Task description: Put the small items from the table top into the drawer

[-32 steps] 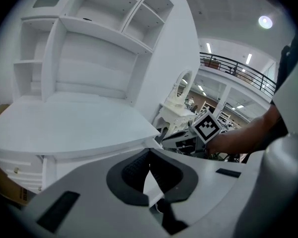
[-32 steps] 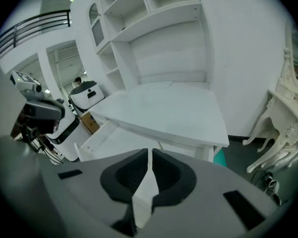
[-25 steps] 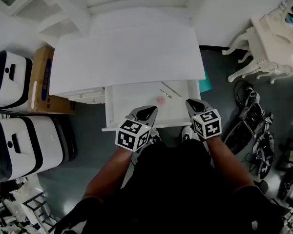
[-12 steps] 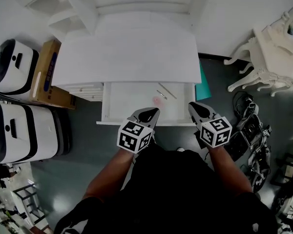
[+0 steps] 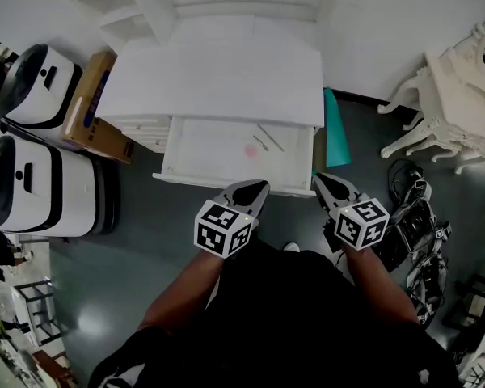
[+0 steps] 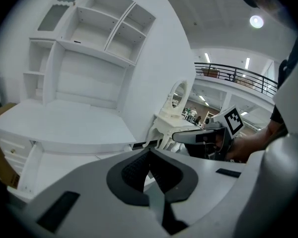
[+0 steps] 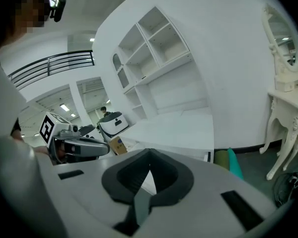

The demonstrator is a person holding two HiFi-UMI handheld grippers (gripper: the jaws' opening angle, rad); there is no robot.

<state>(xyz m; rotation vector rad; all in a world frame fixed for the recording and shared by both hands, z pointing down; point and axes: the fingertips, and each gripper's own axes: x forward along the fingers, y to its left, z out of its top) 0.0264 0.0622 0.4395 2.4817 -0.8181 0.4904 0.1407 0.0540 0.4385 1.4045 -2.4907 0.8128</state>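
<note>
The left gripper [image 5: 254, 187] and right gripper [image 5: 320, 182] are both pressed together, empty; the open drawer [image 5: 192, 178] lies just ahead, its front nearest them.

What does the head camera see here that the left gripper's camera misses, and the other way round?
Only the head view shows what lies in the drawer: a small pink item and two thin sticks. It also shows the cables on the floor. Only the left gripper view shows the balcony railing and a ceiling lamp. Both show the white table top, the open drawer and the right gripper.
</note>
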